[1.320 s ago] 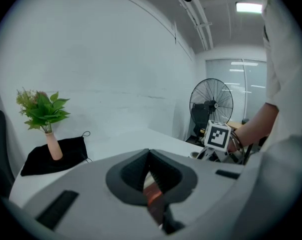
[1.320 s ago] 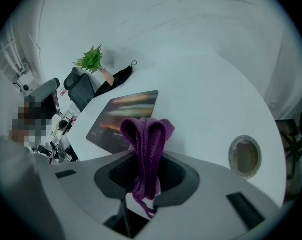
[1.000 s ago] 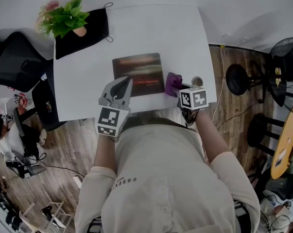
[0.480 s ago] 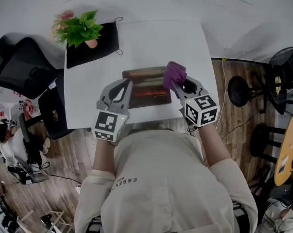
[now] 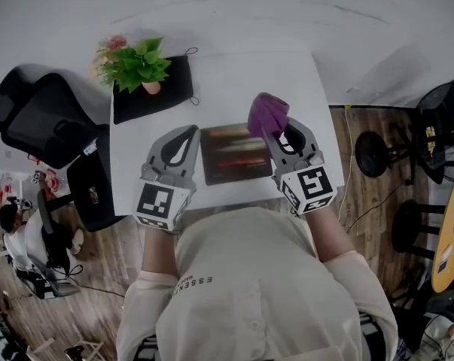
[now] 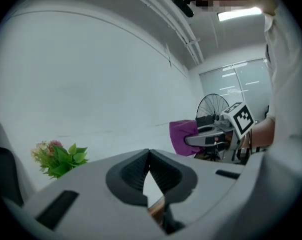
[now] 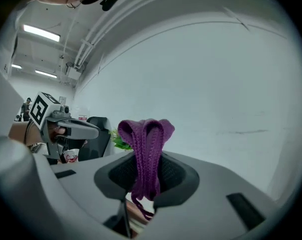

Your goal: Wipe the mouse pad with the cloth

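Note:
The dark mouse pad (image 5: 233,155) lies flat on the white table (image 5: 234,74), near its front edge. My right gripper (image 5: 274,135) is shut on the purple cloth (image 5: 268,113), which hangs bunched above the pad's far right corner. In the right gripper view the cloth (image 7: 145,134) is folded over and pinched between the jaws (image 7: 146,160). My left gripper (image 5: 189,134) is shut and holds nothing, just left of the pad. In the left gripper view its jaws (image 6: 149,156) meet, and the cloth (image 6: 183,136) shows beyond them.
A potted plant (image 5: 140,65) stands on a black mat (image 5: 163,90) at the table's far left corner. A black office chair (image 5: 38,119) is left of the table. A fan (image 5: 446,104) and a stool (image 5: 370,140) stand on the wood floor at right.
My right gripper has lifted the cloth from the table beside the pad's right edge and carried it forward, up over the pad's far right corner. The left gripper stays at the pad's left.

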